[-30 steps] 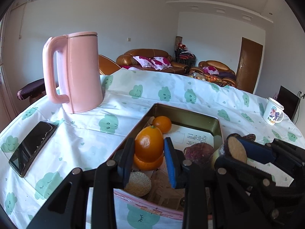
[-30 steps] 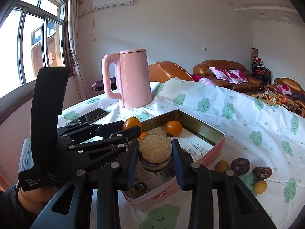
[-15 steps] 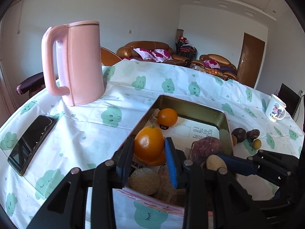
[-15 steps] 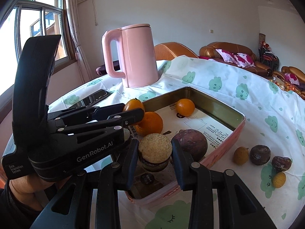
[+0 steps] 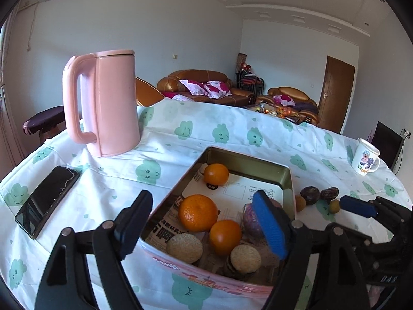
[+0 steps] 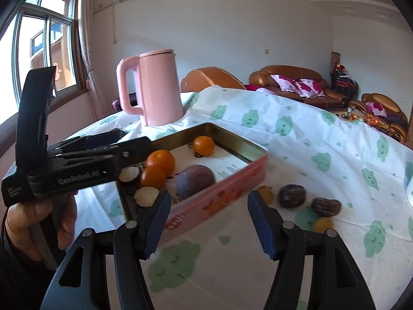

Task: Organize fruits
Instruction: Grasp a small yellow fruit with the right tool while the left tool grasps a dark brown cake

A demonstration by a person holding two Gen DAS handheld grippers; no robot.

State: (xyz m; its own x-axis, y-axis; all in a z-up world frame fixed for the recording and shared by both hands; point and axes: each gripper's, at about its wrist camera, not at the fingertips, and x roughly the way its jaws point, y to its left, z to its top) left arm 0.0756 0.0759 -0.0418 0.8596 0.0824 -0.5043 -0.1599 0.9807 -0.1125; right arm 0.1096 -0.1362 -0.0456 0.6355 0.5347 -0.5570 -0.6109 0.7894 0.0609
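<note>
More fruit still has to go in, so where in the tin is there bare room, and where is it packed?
Free: the tin's far half, the printed paper behind the small far orange, up to the far wall. Crowded: the near end, where two oranges, two tan round fruits and the purple fruit sit close together.

Daylight floods the room from the window point(image 6: 44, 51) on the left, which is blown out to near white in its panes. The walls and the cloth on the tabletop point(image 5: 180, 134) are bright and evenly lit, with soft shadows beside the pink kettle point(image 5: 103, 103) and under the fruit. The left wrist view is sharp. The right wrist view shows motion blur: the pink tin point(image 6: 219, 199) smears along its near wall, and the small fruits beside it look soft. Both views bulge like a fishbowl, with black corners and curved walls and ceiling lines.
</note>
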